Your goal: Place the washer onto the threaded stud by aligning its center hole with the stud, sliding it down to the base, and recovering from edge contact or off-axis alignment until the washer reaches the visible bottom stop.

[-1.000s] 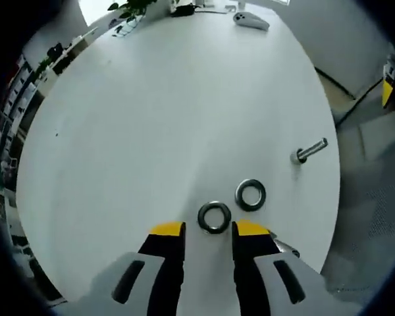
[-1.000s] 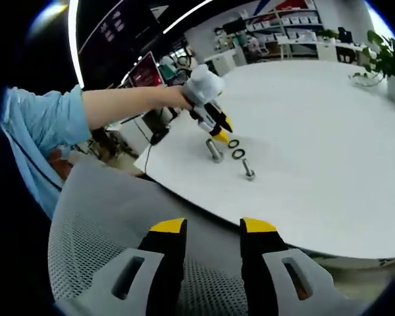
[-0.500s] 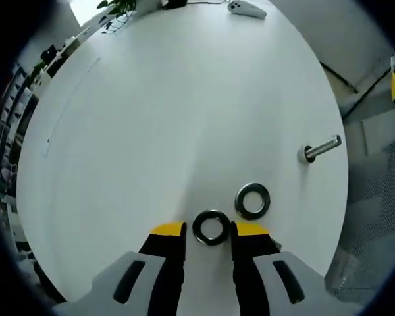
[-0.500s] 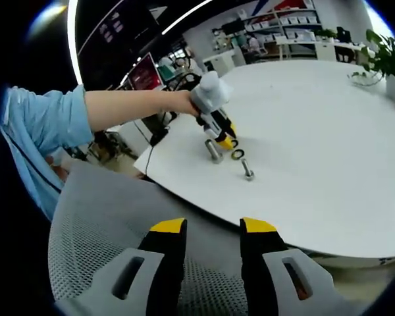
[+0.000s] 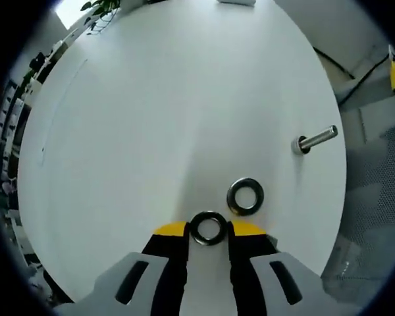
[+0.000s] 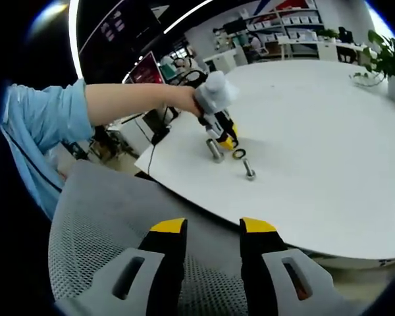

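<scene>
Steel, dark and ring-shaped: we logged one washer (image 5: 208, 228) flat on the white table (image 5: 151, 118), lying between the yellow tips of our left gripper (image 5: 207, 232). The jaws stood apart, one on each side of the ring, close against its rim; we could not tell whether they touched it. We judged this straddle a set-up for pinching the ring by its edges, since a flat ring offers no other hold.

Just right of it and further out we noted a second washer (image 5: 245, 196), also flat, near the first but apart from it.

Further right, near the table edge, we recorded the stud (image 5: 316, 138), well apart from both rings. In the right gripper view a stud (image 6: 248, 168) stood up from the table, its shaft bare, so no washer was seated yet.

In that view we also listed a sleeve (image 6: 39, 125), and our right gripper (image 6: 213, 230), jaws apart and empty, held off the table over a mesh chair (image 6: 99, 217), idle, we judged, until needed.
</scene>
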A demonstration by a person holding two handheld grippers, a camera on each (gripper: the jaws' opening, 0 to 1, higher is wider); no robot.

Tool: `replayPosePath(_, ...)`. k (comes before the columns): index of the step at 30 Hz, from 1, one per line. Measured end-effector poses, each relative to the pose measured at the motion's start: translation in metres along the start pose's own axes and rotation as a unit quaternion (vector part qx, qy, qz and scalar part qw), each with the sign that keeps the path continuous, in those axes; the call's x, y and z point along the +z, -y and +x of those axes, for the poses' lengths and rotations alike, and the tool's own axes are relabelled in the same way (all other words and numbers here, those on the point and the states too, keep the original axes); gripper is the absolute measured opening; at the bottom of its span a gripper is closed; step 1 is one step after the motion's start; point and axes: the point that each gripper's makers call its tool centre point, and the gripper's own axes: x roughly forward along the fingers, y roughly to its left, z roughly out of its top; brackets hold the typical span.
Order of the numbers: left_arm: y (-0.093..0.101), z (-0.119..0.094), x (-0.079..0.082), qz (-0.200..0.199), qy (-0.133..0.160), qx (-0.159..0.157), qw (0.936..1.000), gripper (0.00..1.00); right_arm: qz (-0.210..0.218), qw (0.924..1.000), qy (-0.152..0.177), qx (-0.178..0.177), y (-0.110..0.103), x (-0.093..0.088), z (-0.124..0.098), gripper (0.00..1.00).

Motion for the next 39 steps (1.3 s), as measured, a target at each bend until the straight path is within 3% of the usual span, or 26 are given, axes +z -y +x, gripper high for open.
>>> replayPosePath(8, 0.001, -0.001, 0.001, -0.002, 0.000, 0.012, 0.9999, 0.19, 0.003, 1.0000, 0.003, -0.004, 0.001, 0.001, 0.000, 0.33)
replayPosePath(10, -0.004, -0.002, 0.007, 0.016, 0.012, 0.032, 0.9993, 0.00, 0.004, 1.0000, 0.004, -0.004, 0.001, 0.001, 0.000, 0.33)
replayPosePath(11, -0.007, -0.005, -0.004, 0.033, -0.034, 0.053, 0.9975, 0.00, 0.004, 1.0000, 0.004, -0.004, 0.001, 0.001, 0.000, 0.33)
replayPosePath(14, 0.005, -0.001, 0.014, -0.007, 0.021, 0.021, 0.9995, 0.00, 0.005, 1.0000, 0.004, -0.005, 0.002, 0.001, 0.000, 0.33)
replayPosePath(18, -0.005, -0.013, 0.015, -0.007, 0.033, 0.034, 0.9988, 0.00, 0.006, 1.0000, 0.003, -0.006, 0.002, 0.000, 0.000, 0.33)
replayPosePath(21, -0.012, -0.027, 0.013, -0.030, 0.056, 0.034, 0.9974, 0.00, 0.004, 1.0000, 0.000, -0.005, 0.002, 0.000, 0.000, 0.33)
replayPosePath(25, -0.027, -0.049, -0.015, -0.041, 0.059, 0.054, 0.9960, 0.00, 0.000, 1.0000, -0.001, -0.001, 0.000, 0.000, 0.000, 0.32)
replayPosePath(29, -0.036, -0.073, -0.053, -0.074, 0.057, 0.073, 0.9930, 0.00, -0.001, 1.0000, -0.002, 0.000, 0.000, 0.000, 0.001, 0.32)
replayPosePath(35, -0.045, -0.106, -0.109, -0.138, 0.065, 0.103, 0.9829, 0.00, -0.005, 1.0000, -0.006, 0.003, -0.001, -0.001, 0.001, 0.32)
replayPosePath(36, -0.046, -0.110, -0.124, -0.148, 0.060, 0.108, 0.9812, 0.00, -0.006, 1.0000, -0.007, 0.004, -0.002, -0.002, 0.001, 0.32)
replayPosePath(37, -0.047, -0.110, -0.128, -0.151, 0.059, 0.110, 0.9806, 0.00, -0.006, 0.9999, -0.007, 0.004, -0.002, -0.002, 0.001, 0.32)
replayPosePath(39, -0.047, -0.113, -0.155, -0.177, 0.054, 0.116, 0.9758, 0.00, -0.008, 0.9999, -0.008, 0.006, -0.002, -0.002, 0.001, 0.32)
